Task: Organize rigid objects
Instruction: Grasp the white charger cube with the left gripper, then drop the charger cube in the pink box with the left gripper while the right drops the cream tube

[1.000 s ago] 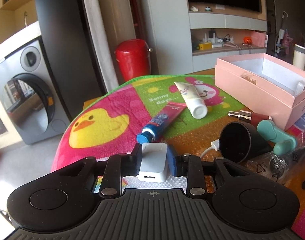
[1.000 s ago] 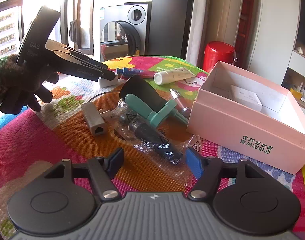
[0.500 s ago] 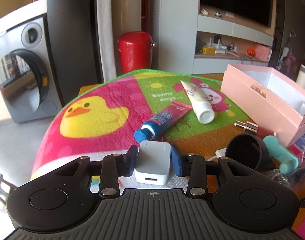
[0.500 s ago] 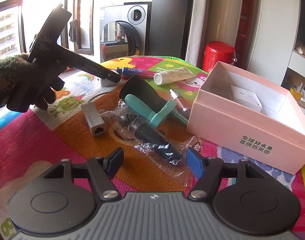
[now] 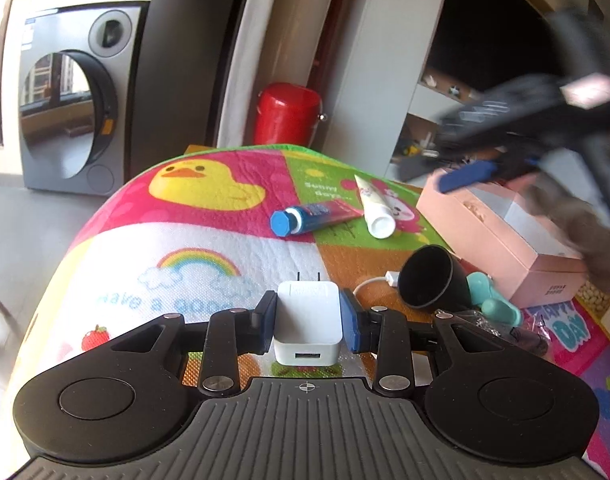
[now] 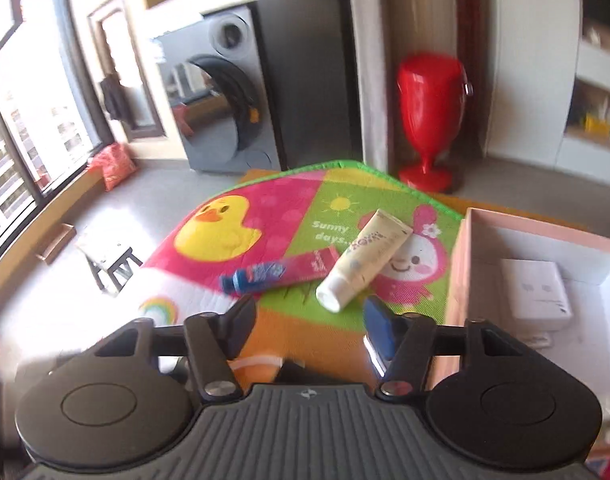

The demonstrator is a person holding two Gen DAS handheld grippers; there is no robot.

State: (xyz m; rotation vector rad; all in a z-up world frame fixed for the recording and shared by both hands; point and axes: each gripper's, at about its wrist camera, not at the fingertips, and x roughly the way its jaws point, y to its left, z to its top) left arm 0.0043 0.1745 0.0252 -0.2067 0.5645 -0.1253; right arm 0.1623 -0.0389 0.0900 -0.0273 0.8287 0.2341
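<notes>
Since the earlier frame, the right gripper (image 6: 309,326) was swung toward the tubes, its fingers just narrowed yet empty. At six o'clock, the white charger (image 5: 308,322) was clamped in the left gripper (image 5: 308,320), probably for the pink box (image 5: 501,236) at three o'clock.

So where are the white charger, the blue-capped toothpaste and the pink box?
white charger (image 5: 308,322), left wrist view, its top face.
blue-capped toothpaste (image 5: 319,216), left wrist view, mid-tube.
pink box (image 6: 459,276), right wrist view, its left wall.
</notes>
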